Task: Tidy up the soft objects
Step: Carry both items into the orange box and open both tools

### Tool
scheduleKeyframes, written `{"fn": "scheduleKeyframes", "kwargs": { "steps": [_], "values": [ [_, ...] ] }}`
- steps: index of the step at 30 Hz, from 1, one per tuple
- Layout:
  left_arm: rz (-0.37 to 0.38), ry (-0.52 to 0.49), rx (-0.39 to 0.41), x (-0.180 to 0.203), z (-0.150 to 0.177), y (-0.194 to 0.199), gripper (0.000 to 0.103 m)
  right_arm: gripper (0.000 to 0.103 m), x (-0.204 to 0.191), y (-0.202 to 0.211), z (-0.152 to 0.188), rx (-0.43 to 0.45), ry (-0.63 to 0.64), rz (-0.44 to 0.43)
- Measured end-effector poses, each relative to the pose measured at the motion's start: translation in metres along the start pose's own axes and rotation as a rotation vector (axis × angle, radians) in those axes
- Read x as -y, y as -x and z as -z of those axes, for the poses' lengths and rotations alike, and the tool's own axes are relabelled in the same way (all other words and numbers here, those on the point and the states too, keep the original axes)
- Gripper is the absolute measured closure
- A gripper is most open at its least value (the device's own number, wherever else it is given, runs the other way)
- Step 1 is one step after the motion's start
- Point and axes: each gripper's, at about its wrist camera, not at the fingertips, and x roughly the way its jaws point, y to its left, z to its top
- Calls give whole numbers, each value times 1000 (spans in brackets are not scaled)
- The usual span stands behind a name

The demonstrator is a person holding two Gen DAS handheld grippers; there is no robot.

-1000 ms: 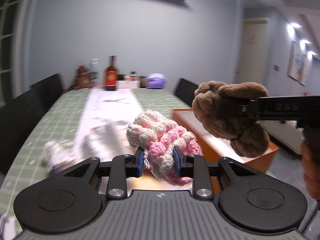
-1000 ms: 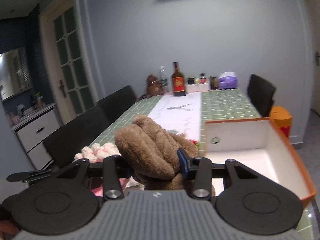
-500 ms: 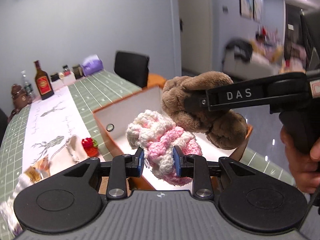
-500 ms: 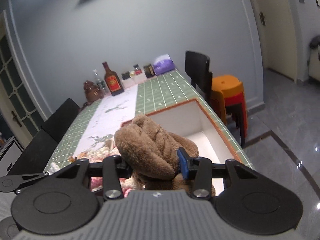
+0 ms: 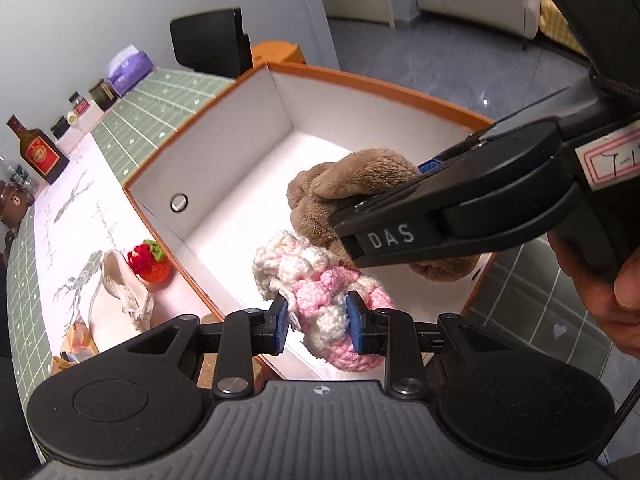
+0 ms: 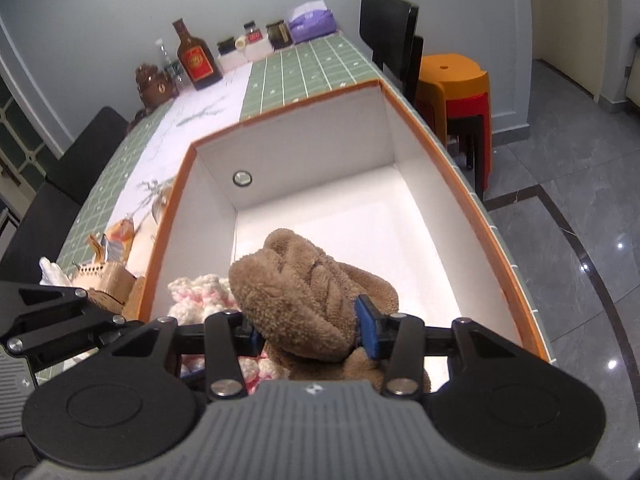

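Observation:
My left gripper (image 5: 318,322) is shut on a pink and white crocheted piece (image 5: 320,288) and holds it over the near end of an orange box with a white inside (image 5: 248,152). My right gripper (image 6: 308,330) is shut on a brown plush toy (image 6: 296,296) and holds it above the same box (image 6: 320,152), right beside the crocheted piece (image 6: 200,292). In the left wrist view the right gripper comes in from the right with the brown plush (image 5: 352,188). The box floor under both is bare white.
The box stands on a green checked table (image 6: 304,68) near its right edge. A red crocheted strawberry (image 5: 148,260), a cream cloth (image 5: 120,284) and small items lie left of the box. A brown bottle (image 6: 196,56), jars and a purple tissue pack (image 6: 312,20) stand at the far end. Orange stools (image 6: 452,80) stand beside the table.
Both grippers swung right and tilted down, from above the table to over the open box, each still holding its soft object. The two objects now hang lower, inside the box's outline.

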Motion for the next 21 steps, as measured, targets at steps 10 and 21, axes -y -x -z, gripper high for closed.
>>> {"fn": "scheduleKeyframes", "kwargs": {
  "steps": [10,21],
  "values": [
    [-11,3,-31,1,-1,-3,60,52,-3,-13,5,-71,28,12],
    [-21,11,63,-3,10,27,55,53,-19,16,6,23,53,56]
  ]
}}
